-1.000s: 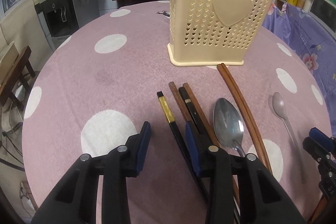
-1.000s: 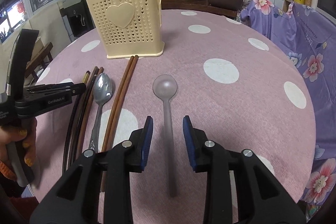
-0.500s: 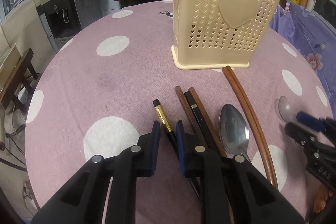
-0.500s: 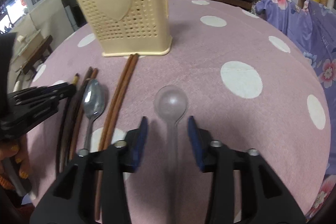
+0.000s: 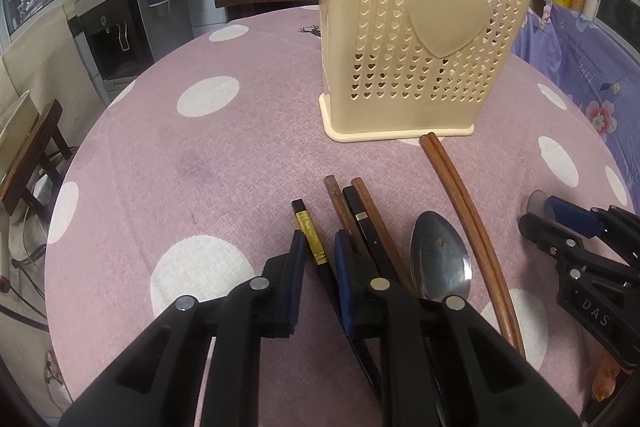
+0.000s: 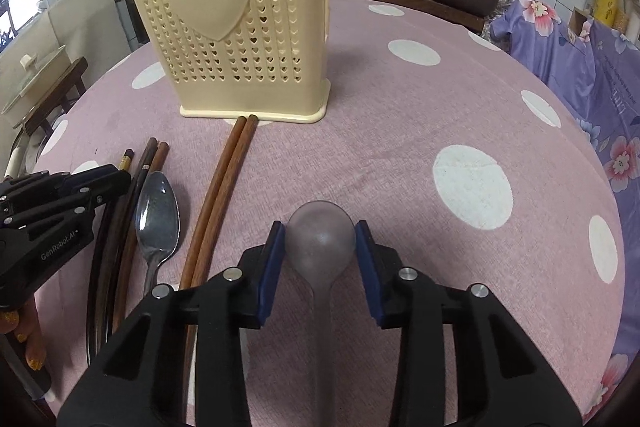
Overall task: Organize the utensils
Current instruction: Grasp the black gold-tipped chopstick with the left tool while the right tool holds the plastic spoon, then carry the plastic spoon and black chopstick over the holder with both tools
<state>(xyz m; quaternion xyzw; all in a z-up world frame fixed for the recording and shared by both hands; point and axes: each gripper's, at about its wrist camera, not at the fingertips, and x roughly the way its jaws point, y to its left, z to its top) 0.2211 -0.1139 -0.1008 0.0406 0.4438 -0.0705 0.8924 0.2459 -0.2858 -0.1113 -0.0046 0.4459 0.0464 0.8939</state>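
Frosted plastic is what your right tongs [image 6: 320, 247] have between their blue pads: the translucent spoon [image 6: 321, 241], lying on the surface at the six o'clock side of the cream basket [image 6: 244, 23]. The jaws are closing around its bowl, the pads right at its rim; whether they press yet you cannot tell. It looks light, stiff and slick, so I judge a hold on the rounded bowl could squirt out; the handle just behind the bowl should seat better.

Your left tongs [image 5: 318, 263] are nearly closed on the black chopstick with the gold band [image 5: 310, 241], which lies at the basket's seven o'clock. The jaws are closing, and the pads sit right at its sides. It is thin, rigid and probably smooth, so it may swivel if lifted far from its middle.

Beside it lie two brown chopsticks and a black one [image 5: 360, 215], then the steel spoon [image 5: 440, 255], heavier and shiny, then a long reddish-brown pair [image 5: 452, 175] reaching the basket's foot.

Writing: the basket's plate reads "JIANHAO"; the left tool's body, seen from the right camera, reads "GenRobot.AI"; the right tool shows "DAS".
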